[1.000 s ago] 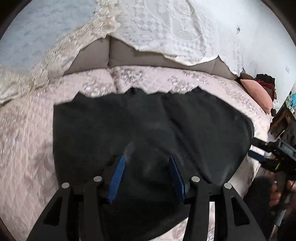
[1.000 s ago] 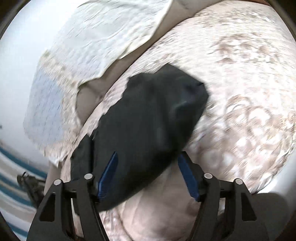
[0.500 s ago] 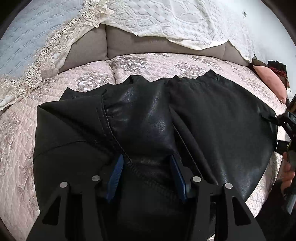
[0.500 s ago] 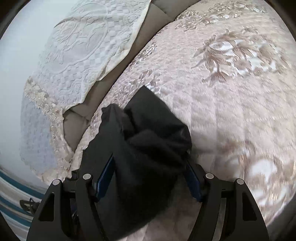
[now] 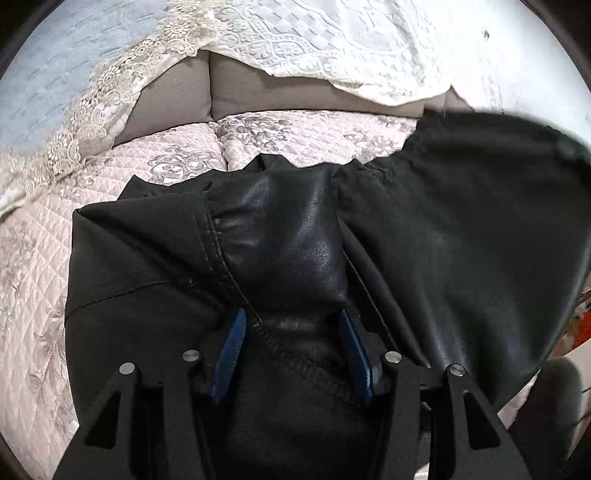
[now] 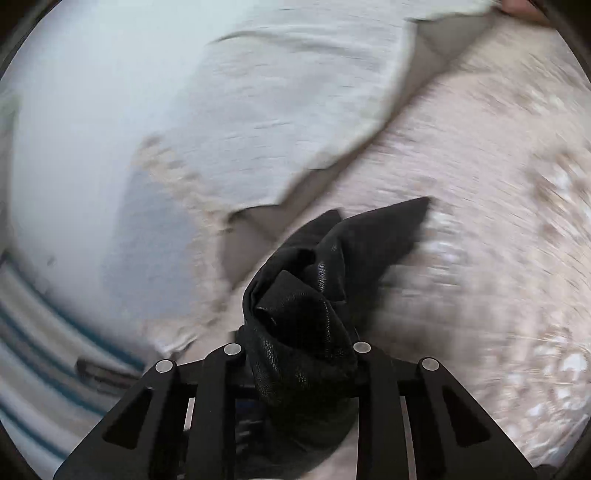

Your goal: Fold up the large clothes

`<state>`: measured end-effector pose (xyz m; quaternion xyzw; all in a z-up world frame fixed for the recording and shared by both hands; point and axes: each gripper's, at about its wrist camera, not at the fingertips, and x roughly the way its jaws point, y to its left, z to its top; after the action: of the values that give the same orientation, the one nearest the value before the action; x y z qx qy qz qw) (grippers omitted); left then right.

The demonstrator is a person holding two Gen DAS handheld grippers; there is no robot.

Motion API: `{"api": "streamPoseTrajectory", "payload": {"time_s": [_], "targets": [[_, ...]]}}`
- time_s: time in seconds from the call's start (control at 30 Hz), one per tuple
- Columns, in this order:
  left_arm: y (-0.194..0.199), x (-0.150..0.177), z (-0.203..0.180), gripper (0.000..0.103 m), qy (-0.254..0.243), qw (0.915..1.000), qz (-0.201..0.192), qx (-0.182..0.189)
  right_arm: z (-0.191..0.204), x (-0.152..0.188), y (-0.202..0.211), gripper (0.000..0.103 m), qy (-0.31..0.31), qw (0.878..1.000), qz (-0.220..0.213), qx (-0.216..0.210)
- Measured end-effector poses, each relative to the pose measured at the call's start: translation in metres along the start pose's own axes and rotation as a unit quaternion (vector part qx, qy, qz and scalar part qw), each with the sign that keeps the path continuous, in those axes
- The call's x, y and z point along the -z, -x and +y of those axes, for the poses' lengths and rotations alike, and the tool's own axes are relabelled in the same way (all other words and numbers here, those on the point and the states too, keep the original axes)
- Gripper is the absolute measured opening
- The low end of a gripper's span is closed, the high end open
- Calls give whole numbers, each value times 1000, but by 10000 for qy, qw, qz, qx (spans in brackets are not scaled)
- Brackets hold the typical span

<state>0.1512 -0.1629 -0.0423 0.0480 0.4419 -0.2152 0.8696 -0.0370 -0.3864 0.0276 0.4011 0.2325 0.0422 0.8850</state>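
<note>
A large black leather garment [image 5: 288, 240] lies spread on the quilted pink bedspread [image 5: 33, 266]. My left gripper [image 5: 291, 332] rests on it with its blue pads apart, and a bunched fold of leather sits between them. In the blurred right wrist view my right gripper [image 6: 295, 354] is shut on a bunched end of the garment [image 6: 314, 295] and holds it raised above the bed. In the left wrist view the garment's right side [image 5: 498, 147] is lifted off the bed.
A grey headboard [image 5: 258, 92] draped with a white lace cover [image 5: 332, 33] runs along the far side of the bed. A pale wall [image 6: 55, 110] and a striped floor [image 6: 44, 369] lie to the left in the right wrist view.
My right gripper has closed on the garment's end and is swinging it up and across. The garment's right side has risen in the left wrist view. The left gripper has barely moved.
</note>
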Motion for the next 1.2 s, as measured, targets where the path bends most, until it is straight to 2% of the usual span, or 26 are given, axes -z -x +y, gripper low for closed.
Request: {"api": "streamPoseTrajectory", "payload": {"time_s": [0.13, 0.23, 0.33, 0.43, 0.53, 0.6, 0.73, 0.97, 1.07, 1.17, 1.2], "targets": [[36, 2, 31, 53, 668, 9965, -269, 426, 73, 15, -9, 25, 725, 9953, 299, -569], [72, 11, 65, 53, 1022, 9923, -610, 344, 119, 40, -25, 25, 1210, 9870, 622, -858], [103, 26, 106, 53, 1390, 9867, -832, 101, 154, 80, -55, 24, 1660, 9753, 1088, -970], [122, 43, 144, 53, 1751, 9805, -871, -184, 165, 125, -93, 24, 1863, 9635, 1665, -960], [131, 57, 172, 53, 2025, 9751, -834, -352, 155, 183, -143, 24, 2073, 9475, 2361, -588], [134, 61, 184, 53, 2148, 9726, -800, -382, 147, 206, -162, 24, 2256, 9385, 2586, -371], [139, 47, 178, 53, 2047, 9743, -912, -223, 150, 214, -160, 27, 2603, 9334, 2445, -341], [129, -21, 131, 55, 1317, 9821, -1294, 371, 151, 213, -158, 33, 2731, 9304, 2406, -440], [100, -45, 120, 54, 1136, 9872, -1039, 420, 151, 216, -152, 37, 2772, 9297, 2375, -496], [52, -49, 129, 25, 1080, 9933, -417, -20, 156, 213, -142, 44, 2846, 9276, 2366, -514], [38, -45, 137, 25, 1170, 9928, -235, -68, 158, 211, -137, 45, 2874, 9269, 2350, -557]]}}
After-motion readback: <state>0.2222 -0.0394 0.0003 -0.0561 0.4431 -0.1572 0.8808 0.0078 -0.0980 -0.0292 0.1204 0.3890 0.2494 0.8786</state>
